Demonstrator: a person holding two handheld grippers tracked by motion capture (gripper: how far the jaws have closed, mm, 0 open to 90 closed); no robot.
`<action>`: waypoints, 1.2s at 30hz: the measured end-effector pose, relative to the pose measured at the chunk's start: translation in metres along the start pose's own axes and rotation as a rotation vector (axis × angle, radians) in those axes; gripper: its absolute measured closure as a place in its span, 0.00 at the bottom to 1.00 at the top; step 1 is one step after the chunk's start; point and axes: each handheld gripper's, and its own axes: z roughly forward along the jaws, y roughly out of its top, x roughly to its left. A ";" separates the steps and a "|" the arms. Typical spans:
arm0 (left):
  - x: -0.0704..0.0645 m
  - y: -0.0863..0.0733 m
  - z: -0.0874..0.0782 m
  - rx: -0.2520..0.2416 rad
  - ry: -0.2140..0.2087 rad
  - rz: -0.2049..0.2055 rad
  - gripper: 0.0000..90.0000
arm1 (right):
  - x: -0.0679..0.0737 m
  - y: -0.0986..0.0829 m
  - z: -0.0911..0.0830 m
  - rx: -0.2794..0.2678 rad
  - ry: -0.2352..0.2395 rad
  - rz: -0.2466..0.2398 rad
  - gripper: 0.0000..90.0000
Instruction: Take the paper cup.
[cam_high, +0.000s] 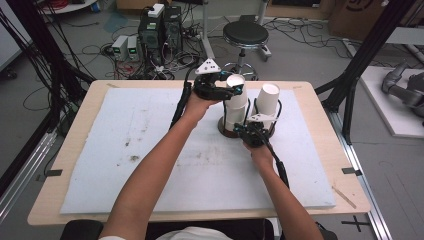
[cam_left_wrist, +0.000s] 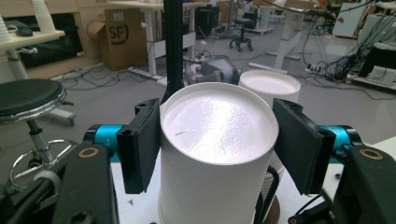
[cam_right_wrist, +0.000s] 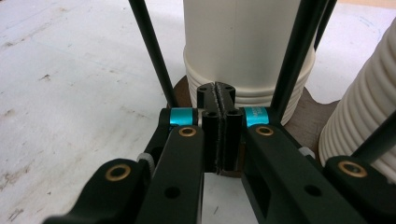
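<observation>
A white paper cup (cam_left_wrist: 217, 154), upside down, tops the left stack (cam_high: 235, 112) of two cup stacks on a dark wire holder (cam_right_wrist: 308, 112) at the far middle of the surface (cam_high: 150, 150). The left hand-held gripper (cam_high: 235, 91) has its jaws spread on either side of this top cup, the left one close against it, the right one a little apart. The second stack (cam_high: 267, 102) stands just beside it. The right hand-held gripper (cam_right_wrist: 218, 123), low at the holder's near edge, has its jaws pressed together on the base rim.

Grey floor (cam_high: 300, 55) strewn with cables, a black stool (cam_high: 245, 34), computer towers (cam_high: 160, 27), cardboard boxes (cam_left_wrist: 122, 35) beyond.
</observation>
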 end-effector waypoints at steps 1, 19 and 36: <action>-0.001 0.003 -0.002 -0.008 -0.002 0.002 0.39 | 0.000 0.000 0.000 0.004 0.001 0.002 1.00; -0.018 0.030 -0.063 -0.048 -0.032 0.001 0.39 | 0.004 0.004 -0.022 0.041 0.102 -0.036 0.57; -0.022 -0.024 -0.124 -0.010 -0.023 -0.011 0.39 | -0.002 -0.011 -0.068 0.019 0.368 -0.163 0.25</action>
